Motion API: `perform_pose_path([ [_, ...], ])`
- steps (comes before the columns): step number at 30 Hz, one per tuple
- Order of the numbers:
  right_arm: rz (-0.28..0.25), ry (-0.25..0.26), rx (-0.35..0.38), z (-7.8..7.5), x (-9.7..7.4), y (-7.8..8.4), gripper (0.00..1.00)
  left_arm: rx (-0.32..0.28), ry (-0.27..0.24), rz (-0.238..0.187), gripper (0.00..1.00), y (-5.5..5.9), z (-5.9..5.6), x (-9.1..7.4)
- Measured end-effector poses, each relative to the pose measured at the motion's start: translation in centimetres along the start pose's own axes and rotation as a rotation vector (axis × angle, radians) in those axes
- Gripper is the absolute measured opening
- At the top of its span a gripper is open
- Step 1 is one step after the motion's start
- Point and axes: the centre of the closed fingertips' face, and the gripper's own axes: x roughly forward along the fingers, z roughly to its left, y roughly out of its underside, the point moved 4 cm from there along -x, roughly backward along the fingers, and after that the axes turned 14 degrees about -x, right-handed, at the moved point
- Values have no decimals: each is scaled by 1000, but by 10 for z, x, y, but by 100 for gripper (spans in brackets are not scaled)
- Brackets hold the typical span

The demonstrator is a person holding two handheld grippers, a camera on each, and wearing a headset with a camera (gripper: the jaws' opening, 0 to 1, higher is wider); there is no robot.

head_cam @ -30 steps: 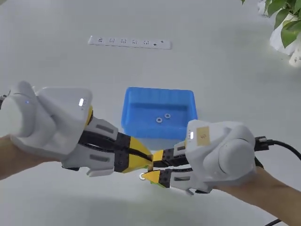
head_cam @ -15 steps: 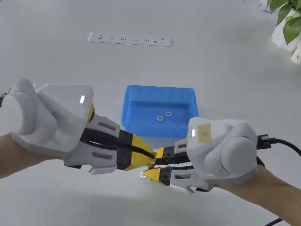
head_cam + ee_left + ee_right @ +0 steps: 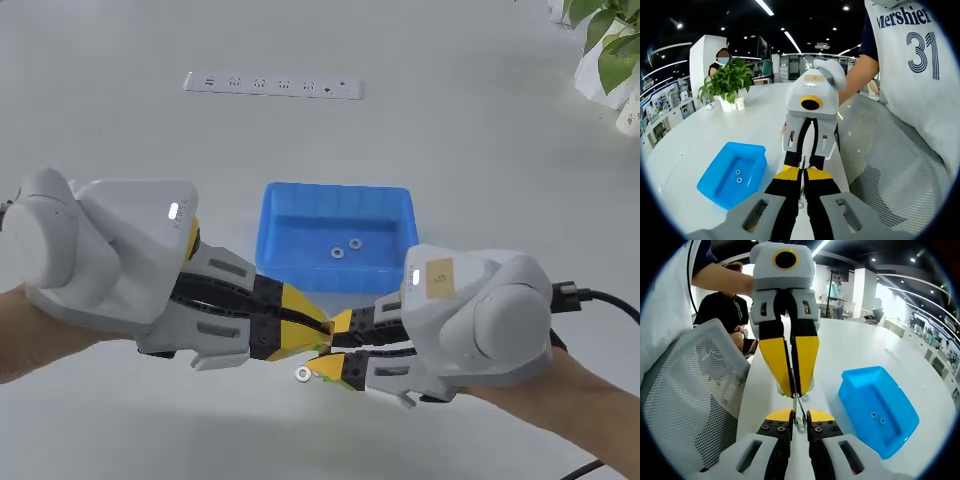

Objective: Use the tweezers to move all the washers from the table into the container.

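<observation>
**A:** What lies under the claws?

**B:** A plain, matte white table (image 3: 450,120) in a wide hall lit from the ceiling. A grey mesh chair (image 3: 695,385) stands at the table's edge.

**A:** And the pose?

**B:** The left gripper (image 3: 801,177) and right gripper (image 3: 799,419) meet tip to tip, low over the table. Each has its yellow-padded jaws drawn in on the thin metal tweezers (image 3: 795,402) that run between them.

**A:** The washers?

**B:** One small silver ring washer (image 3: 303,374) lies on the table just under the meeting tips. I cannot tell whether the tweezers touch it. Just beyond the tips sits a glossy blue rectangular plastic container (image 3: 340,188). Two more washers (image 3: 338,254) lie side by side on its floor.

**A:** Farther out?

**B:** A flat white power strip (image 3: 272,86) lies well past the container. A leafy green potted plant (image 3: 605,40) stands far off on the right gripper's side.
</observation>
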Motion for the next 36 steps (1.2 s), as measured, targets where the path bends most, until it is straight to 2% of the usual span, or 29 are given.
perform_pose_path([
  [11,6,-12,1,4,3,2,12,-16,-5,1,5,6,0,-1],
  [17,4,-14,9,4,3,3,12,-21,-5,-7,5,5,-1,-1],
  [24,12,-16,-4,3,5,3,12,1,-12,4,5,3,-1,0],
  [36,13,-14,-5,2,5,4,12,-12,-19,-15,5,2,1,1],
])
